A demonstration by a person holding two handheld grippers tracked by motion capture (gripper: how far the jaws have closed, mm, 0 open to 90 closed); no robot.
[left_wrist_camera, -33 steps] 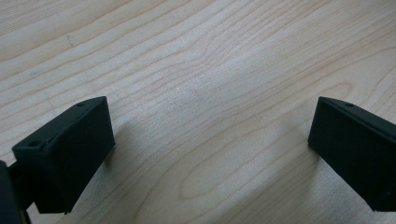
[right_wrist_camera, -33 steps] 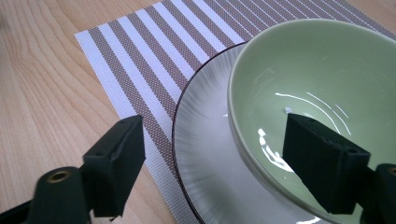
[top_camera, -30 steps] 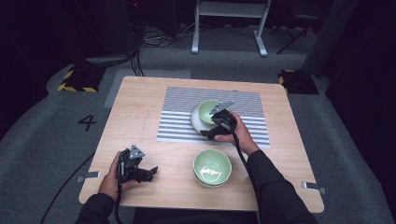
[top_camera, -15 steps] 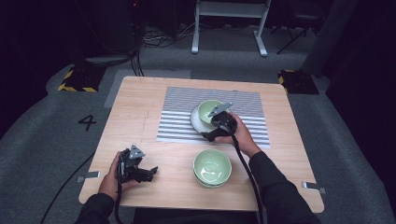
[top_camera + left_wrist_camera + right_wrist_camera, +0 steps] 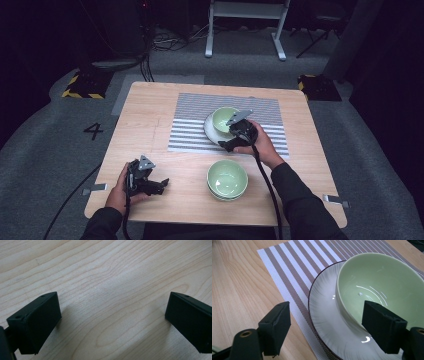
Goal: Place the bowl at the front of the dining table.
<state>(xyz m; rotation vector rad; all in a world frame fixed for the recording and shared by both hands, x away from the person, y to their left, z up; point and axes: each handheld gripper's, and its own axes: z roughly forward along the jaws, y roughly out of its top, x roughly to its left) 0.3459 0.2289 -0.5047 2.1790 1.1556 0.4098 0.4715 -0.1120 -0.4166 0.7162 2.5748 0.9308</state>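
A light wooden table (image 5: 150, 115) carries a striped placemat (image 5: 195, 120) across its far middle. On the mat's near part sits a white plate (image 5: 210, 131) with a dark rim, and a pale green bowl (image 5: 223, 118) stands in it — in the right gripper view the bowl (image 5: 384, 282) sits upright on the plate (image 5: 324, 315), whose near edge reaches the mat's (image 5: 287, 272) border. Nearer the person, on bare wood, a stack of green bowls (image 5: 227, 179) rests well apart from the plate. The right gripper (image 5: 231, 145) hovers at the plate's near edge, jaws spread wide — one over the mat, the other over the bowl's inside, gripping nothing. The left gripper (image 5: 162, 184) rests low at the table's near left, its jaws wide apart over bare wood (image 5: 107, 302).
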